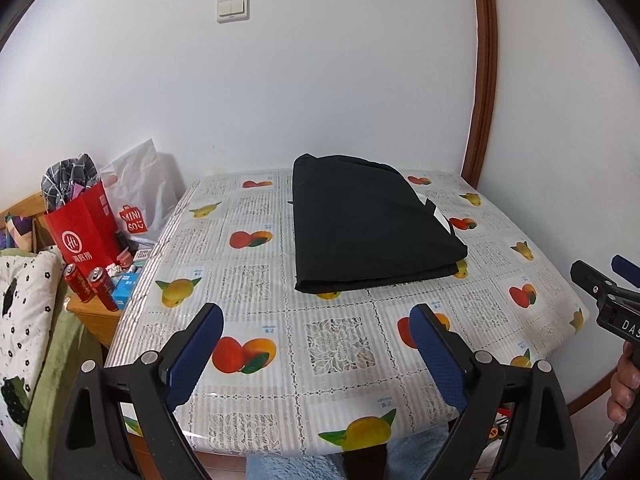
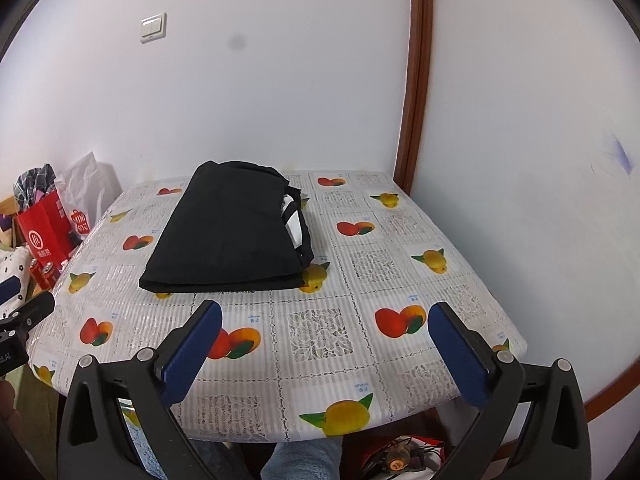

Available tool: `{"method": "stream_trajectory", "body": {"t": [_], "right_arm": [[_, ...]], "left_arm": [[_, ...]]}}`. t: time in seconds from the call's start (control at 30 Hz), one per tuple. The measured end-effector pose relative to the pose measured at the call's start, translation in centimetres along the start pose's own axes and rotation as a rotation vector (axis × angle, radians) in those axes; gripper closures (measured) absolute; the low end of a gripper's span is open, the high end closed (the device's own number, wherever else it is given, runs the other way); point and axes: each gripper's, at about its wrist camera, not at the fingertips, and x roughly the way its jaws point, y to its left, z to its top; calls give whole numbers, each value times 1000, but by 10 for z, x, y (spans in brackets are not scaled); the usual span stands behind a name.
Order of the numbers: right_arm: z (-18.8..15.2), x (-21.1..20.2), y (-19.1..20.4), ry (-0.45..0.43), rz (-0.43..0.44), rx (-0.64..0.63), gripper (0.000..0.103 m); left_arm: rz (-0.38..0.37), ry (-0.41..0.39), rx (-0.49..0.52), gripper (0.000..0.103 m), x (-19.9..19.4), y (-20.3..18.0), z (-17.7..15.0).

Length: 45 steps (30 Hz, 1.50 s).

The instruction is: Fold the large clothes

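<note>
A black garment (image 1: pixel 368 224) lies folded into a flat rectangle on the far half of the table (image 1: pixel 336 344), a bit of white showing at its right side. It also shows in the right wrist view (image 2: pixel 232 232). My left gripper (image 1: pixel 316 320) is open and empty, held above the table's near edge, well short of the garment. My right gripper (image 2: pixel 326 318) is open and empty too, above the near edge. The right gripper also shows at the right edge of the left wrist view (image 1: pixel 608 284).
The table (image 2: pixel 320 360) has a fruit-print plastic cover and stands against a white wall and a brown door frame (image 1: pixel 482 80). To the left are a red paper bag (image 1: pixel 82 232), a white Miniso bag (image 1: pixel 138 196), two red cans (image 1: pixel 90 282) and bedding (image 1: pixel 24 312).
</note>
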Motion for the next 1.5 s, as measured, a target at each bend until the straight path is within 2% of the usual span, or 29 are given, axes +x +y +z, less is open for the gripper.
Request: {"method": "stream_trajectory", "body": {"t": [1.5], "right_arm": [[-4,-1,1,1,8,-12,1]], "left_arm": [[14,12,0,9,-2,-1,-1]]}}
